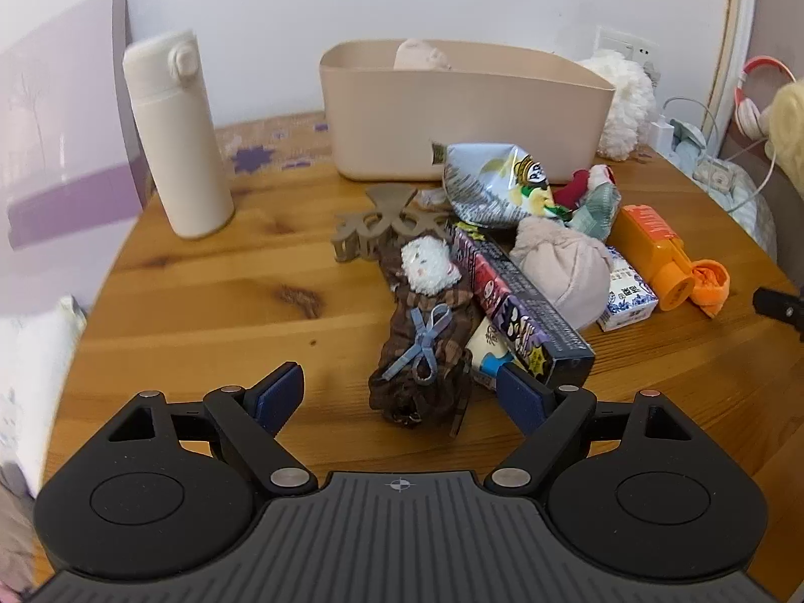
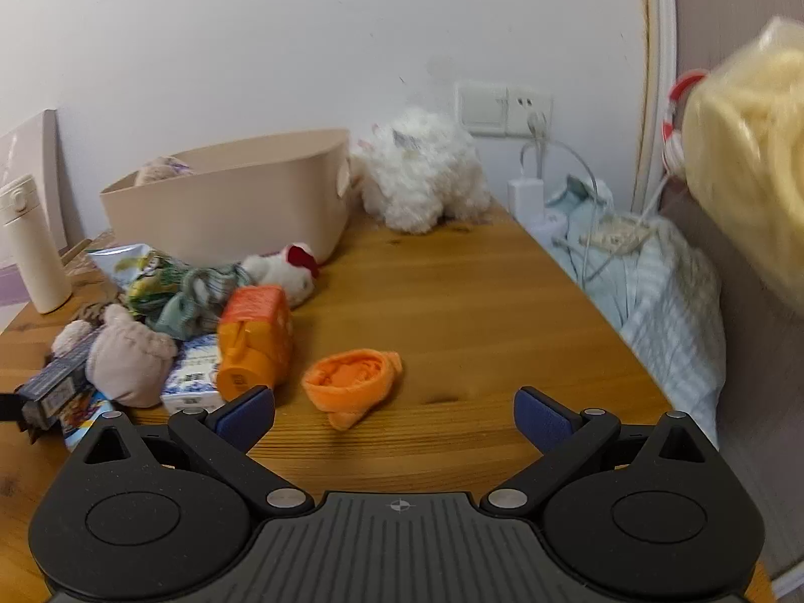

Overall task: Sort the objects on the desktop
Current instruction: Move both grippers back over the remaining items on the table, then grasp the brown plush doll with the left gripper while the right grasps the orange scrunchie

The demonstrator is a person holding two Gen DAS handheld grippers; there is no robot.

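Fingers of the left gripper (image 1: 402, 392) stand wide apart with nothing clamped, angled down over the wooden tabletop (image 1: 201, 311), the blue pads flanking the near end of a brown plaid pouch (image 1: 427, 352) tied with a blue bow; whether the right pad touches the purple box (image 1: 522, 316) beside it I cannot tell. Behind these lies a heap: a snack bag (image 1: 497, 186), a beige fabric bundle (image 1: 563, 266), a small blue-and-white carton (image 1: 628, 296), an orange bottle (image 1: 653, 251). A beige bin (image 1: 467, 115) and a cream flask (image 1: 176, 135) stand upright farther back. Fingers of the right gripper (image 2: 394, 417) are likewise spread and empty, tilted down toward the bare wood, with an orange cloth item (image 2: 352, 382) just ahead between them, apart from both pads
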